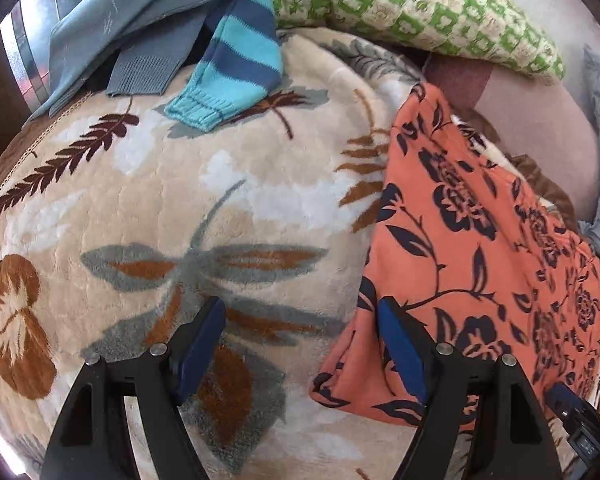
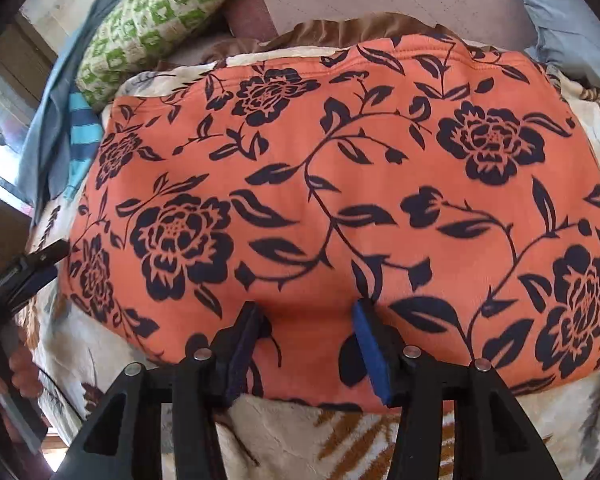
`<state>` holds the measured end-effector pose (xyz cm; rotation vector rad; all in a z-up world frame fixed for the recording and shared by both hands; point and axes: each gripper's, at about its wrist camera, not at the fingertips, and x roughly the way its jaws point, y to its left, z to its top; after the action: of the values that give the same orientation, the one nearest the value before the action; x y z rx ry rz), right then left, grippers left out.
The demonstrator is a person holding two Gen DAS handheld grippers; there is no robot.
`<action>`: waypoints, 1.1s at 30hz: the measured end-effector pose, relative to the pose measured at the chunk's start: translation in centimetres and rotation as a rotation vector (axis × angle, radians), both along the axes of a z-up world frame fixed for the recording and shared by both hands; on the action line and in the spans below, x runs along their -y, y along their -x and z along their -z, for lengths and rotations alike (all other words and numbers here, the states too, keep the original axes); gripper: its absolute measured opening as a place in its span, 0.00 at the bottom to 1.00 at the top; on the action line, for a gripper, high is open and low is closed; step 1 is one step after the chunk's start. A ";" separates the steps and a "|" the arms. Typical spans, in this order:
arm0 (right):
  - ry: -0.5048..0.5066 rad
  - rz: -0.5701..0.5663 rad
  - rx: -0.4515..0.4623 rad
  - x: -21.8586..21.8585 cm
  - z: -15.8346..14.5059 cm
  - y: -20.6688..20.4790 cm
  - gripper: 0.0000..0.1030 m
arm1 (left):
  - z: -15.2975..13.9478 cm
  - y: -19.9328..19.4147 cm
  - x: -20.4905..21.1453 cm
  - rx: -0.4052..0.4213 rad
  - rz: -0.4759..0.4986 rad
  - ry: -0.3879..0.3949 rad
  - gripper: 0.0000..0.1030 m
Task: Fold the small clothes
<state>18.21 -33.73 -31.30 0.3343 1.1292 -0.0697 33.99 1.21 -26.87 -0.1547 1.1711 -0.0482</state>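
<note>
Lying spread on a plush leaf-patterned blanket [image 1: 228, 184], the orange floral garment [image 2: 320, 184] looks already doubled into a rough rectangle, its near hem running just past the tips of the right gripper [image 2: 306, 344]. I judge it a light, soft, thick-knit or fleecy piece: it will drape and sag when lifted and will not hold a crease of its own. Being plush rather than slick, it should not slide out of rubbery pads, though a pinch may take only the top layer where the cloth is doubled. The best hold seems to be at the corners or along a hem, with both layers caught together. In the right wrist view the jaws stand partly spread, nothing pressed between them, and the near edge of the garment lies below and between the two blue pads [image 2: 370, 356]. The left gripper [image 1: 300, 344] is spread wide and empty; its right finger hangs over the garment's near left corner, while its left finger is over bare blanket, so the edge falls between the jaws. Farther off, at the far left, a striped blue sleeve [image 1: 236, 60] and grey-blue clothes [image 1: 112, 28] lie in a heap beside a green checked cushion [image 1: 412, 12].
</note>
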 end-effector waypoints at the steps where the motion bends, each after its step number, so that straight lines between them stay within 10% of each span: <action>1: -0.008 0.007 0.010 0.1 -0.6 0.7 0.51 | 0.1 0.1 -0.5 -0.003 -0.017 0.027 0.76; 8: -0.009 0.195 0.274 6.4 -3.6 7.0 0.51 | -3.6 2.6 -1.7 0.158 -0.070 0.044 0.76; 13: -0.260 0.489 0.240 14.3 -1.1 7.5 0.51 | -5.0 4.4 3.2 0.260 0.123 0.058 0.76; 21: -0.375 0.492 0.076 16.4 1.0 6.1 0.46 | -0.5 3.7 9.2 0.121 0.237 -0.158 0.79; 28: -0.249 0.367 0.263 15.0 -2.9 5.6 0.46 | -2.2 5.1 6.4 0.139 0.147 -0.017 0.79; 33: -0.316 0.467 0.053 17.2 1.8 4.4 0.49 | -1.9 7.7 3.3 0.116 0.058 0.099 0.79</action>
<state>13.85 -50.88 -33.09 0.8741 0.9908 -0.2941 26.32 -2.11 -24.98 -0.2030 1.0577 -0.1642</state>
